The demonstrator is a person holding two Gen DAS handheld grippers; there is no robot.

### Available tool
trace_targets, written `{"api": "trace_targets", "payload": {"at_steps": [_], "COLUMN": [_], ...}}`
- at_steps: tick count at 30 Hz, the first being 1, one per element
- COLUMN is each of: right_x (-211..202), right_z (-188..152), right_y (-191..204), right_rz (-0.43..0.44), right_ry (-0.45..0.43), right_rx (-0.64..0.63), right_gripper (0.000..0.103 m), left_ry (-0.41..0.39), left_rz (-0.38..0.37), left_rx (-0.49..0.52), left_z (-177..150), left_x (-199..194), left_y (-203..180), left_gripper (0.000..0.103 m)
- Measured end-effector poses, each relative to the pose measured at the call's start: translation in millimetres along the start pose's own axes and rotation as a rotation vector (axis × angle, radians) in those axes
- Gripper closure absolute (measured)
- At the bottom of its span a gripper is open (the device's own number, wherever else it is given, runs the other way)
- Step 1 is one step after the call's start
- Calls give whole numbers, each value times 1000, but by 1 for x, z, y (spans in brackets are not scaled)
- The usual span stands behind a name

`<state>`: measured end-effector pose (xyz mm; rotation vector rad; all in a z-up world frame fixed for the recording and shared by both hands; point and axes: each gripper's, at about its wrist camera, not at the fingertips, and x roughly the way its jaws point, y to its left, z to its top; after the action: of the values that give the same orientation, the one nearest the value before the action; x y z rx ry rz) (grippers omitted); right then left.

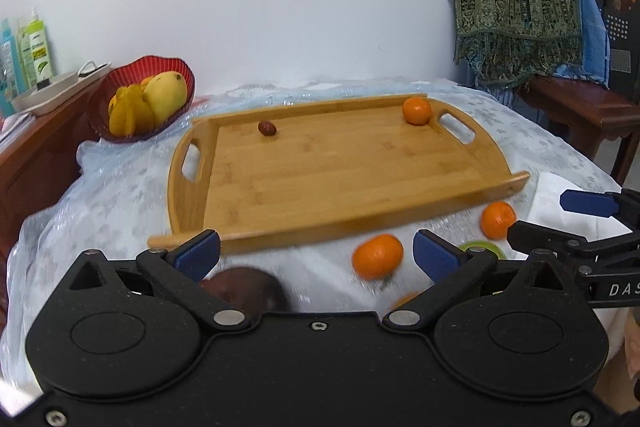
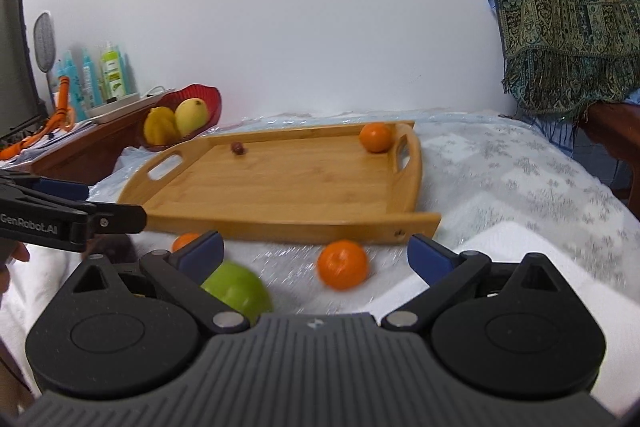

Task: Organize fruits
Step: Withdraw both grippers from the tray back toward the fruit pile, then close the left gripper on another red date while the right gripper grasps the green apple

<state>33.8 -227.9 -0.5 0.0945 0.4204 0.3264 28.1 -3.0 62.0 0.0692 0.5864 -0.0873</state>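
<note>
left gripper (image 1: 316, 255): jaws wide apart, nothing between the blue pads, hovering low over the tablecloth (image 1: 120, 195).
right gripper (image 2: 316, 255): jaws spread wide too, holding nothing; its fingers poke into the left wrist view from the right edge.
tray (image 1: 340, 179): wooden, two cut-out handles, just ahead of both grippers, flat on the cloth.
on tray: one orange (image 1: 417, 110) in the far right corner against the handle wall; small dark red fruit (image 1: 267, 128), likely a date, near the far rim on the left.
oranges off tray: one (image 1: 377, 255) just ahead of the left gripper, between its pads and slightly right; another (image 1: 498, 220) further right, near the tray's front right corner, in front of the right gripper (image 2: 343, 264). A third orange shape peeks out under the left gripper's right finger, mostly hidden.
green apple (image 2: 236, 291): tucked under the right gripper's left finger, partly covered.
dark red fruit (image 1: 244, 291): under the left gripper's left finger, half hidden, type unclear.
red basket (image 1: 120, 75): far left beyond the tray, holds a mango (image 1: 166, 95) and yellow starfruit (image 1: 130, 111).
blur: near fruit smeared in both views.
</note>
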Motion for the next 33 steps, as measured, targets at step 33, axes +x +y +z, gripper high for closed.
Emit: {"api": "trace_targets", "payload": {"at_steps": [33], "right_x": [-13], "right_z": [-30], "right_y": [37], "right_rz": [64], "right_ry": [79], "right_rx": [-150], "right_gripper": [4], "left_ry": [103], "left_rz": [-25], "left_rx": [-174], "left_z": [-72], "left_x": [-21], "left_y": [11], "left_gripper": [9]}}
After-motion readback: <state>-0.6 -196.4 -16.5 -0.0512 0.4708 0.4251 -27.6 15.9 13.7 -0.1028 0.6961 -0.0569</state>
